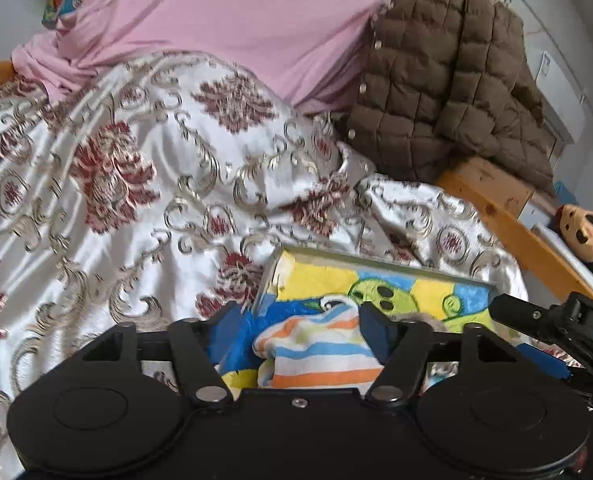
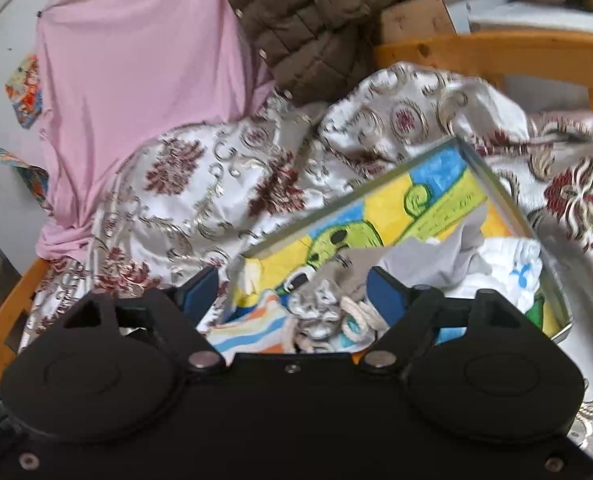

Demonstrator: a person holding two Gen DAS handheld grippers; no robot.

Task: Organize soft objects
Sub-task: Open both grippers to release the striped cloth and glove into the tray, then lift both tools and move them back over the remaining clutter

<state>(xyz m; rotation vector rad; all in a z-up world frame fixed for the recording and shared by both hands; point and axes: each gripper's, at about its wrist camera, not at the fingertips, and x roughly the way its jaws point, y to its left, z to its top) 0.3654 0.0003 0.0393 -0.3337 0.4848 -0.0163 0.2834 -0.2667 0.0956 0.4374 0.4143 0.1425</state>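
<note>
- Right now your left claw point(image 1: 302, 334) stands wide open with nothing gripped; its blue pads point(image 1: 378, 334) flank a striped terry cloth point(image 1: 316, 356) without pressing on it.
- That cloth is fluffy, banded in orange, blue and white, and lies crumpled in a heap inside the box point(image 1: 380, 261).
- You can see that the box is shallow and rectangular with thin pale walls, and that a bright blue, yellow and green cartoon print covers the soft lining of its floor.
- Your right claw point(image 2: 296, 294) is likewise spread wide and holds nothing; it hangs tilted down over the near end of the same box point(image 2: 348, 196).
- Below it lie a small grey fuzzy cat toy point(image 2: 322, 308), a twisted cream rope point(image 2: 360, 316), a smooth grey cloth point(image 2: 436, 254) and a white cloth with blue marks point(image 2: 512, 270), all loose in the box.
- The box rests on a glossy white bedspread point(image 1: 136, 208) woven with maroon and gold scrollwork, rumpled in folds on the bed.
- Farther back you have a smooth pink sheet point(image 1: 236, 20) and a quilted brown puffer jacket point(image 1: 436, 80) slumped against the wooden bed frame point(image 1: 508, 216).
</note>
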